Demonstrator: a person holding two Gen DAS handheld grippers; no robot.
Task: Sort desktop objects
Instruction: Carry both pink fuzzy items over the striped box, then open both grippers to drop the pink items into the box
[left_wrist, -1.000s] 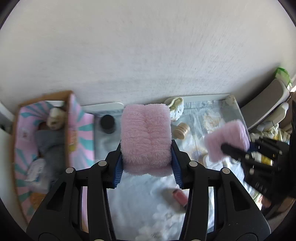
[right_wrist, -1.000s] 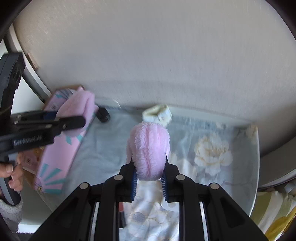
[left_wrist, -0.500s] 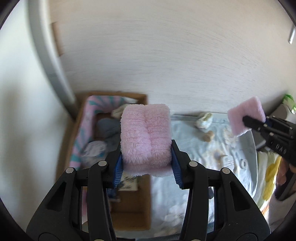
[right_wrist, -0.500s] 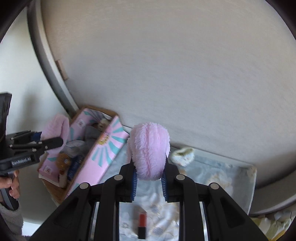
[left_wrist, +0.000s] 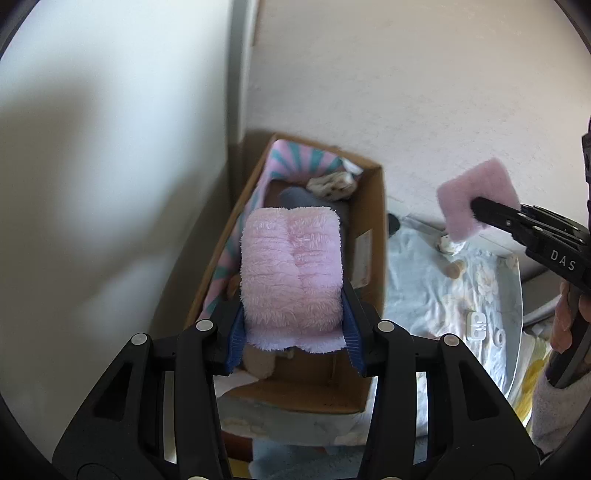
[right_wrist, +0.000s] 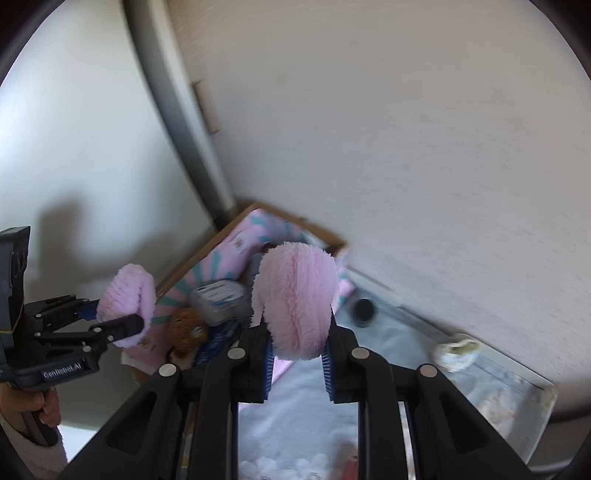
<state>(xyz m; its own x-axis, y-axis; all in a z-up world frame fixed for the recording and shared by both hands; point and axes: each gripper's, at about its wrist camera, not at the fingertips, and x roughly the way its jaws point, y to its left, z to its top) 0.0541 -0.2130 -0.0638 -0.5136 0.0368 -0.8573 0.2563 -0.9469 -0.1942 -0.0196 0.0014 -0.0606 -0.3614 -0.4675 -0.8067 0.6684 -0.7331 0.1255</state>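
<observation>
Left wrist view: the left gripper (left_wrist: 291, 295), jaws clamped on a fluffy pink sock (left_wrist: 291, 273), holds it above the cardboard box (left_wrist: 369, 236).

Right wrist view: the right gripper (right_wrist: 297, 345), jaws nearly together, squeezes a second pink sock (right_wrist: 295, 299); probably light, soft, best pinched mid-fold.

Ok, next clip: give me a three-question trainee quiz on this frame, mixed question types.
1. True or false: both grippers grip something pink and fluffy.
2. Which sits directly below the left gripper's load? A) cardboard box B) floral cloth C) bare floor
3. Name the small dark round thing on the cloth near the box.

Key
1. True: left gripper clamps one pink fluffy piece, right gripper the other.
2. A, the cardboard box.
3. A black cap or jar; floral cloth.
</observation>
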